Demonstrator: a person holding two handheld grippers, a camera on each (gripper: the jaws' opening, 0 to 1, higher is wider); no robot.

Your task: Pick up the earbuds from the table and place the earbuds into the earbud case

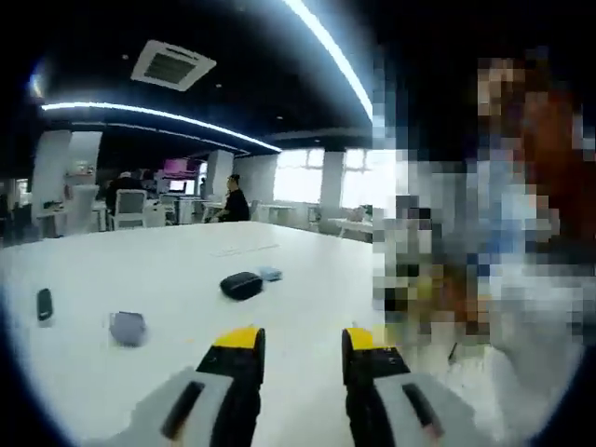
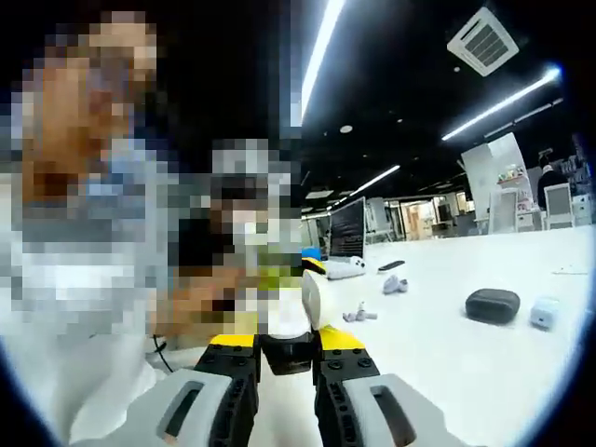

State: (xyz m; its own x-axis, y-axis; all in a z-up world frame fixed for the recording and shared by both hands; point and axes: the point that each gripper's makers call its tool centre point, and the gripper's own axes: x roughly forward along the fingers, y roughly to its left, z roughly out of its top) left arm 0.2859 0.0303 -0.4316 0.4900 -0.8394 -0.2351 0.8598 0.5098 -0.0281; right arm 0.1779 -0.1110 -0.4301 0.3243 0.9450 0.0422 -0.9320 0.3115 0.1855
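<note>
Two small pale earbuds (image 2: 358, 314) lie on the white table (image 2: 438, 372), ahead and right of my right gripper (image 2: 287, 358). Its jaws stand close on either side of a small case (image 2: 312, 300) that has a dark base and a white lid raised. It looks gripped. My left gripper (image 1: 303, 358) is open above the table (image 1: 186, 270) with nothing between its jaws. A black oval case (image 1: 242, 284) (image 2: 492, 305) and a small pale blue case (image 1: 270, 273) (image 2: 545, 312) sit side by side further out.
A person sits close beside both grippers. A lavender-grey object (image 1: 128, 328) (image 2: 394, 284) and a small black device (image 1: 44, 304) (image 2: 391, 265) lie on the table. A white object (image 2: 345, 270) rests further back. Office desks and chairs (image 1: 130, 207) stand beyond the table.
</note>
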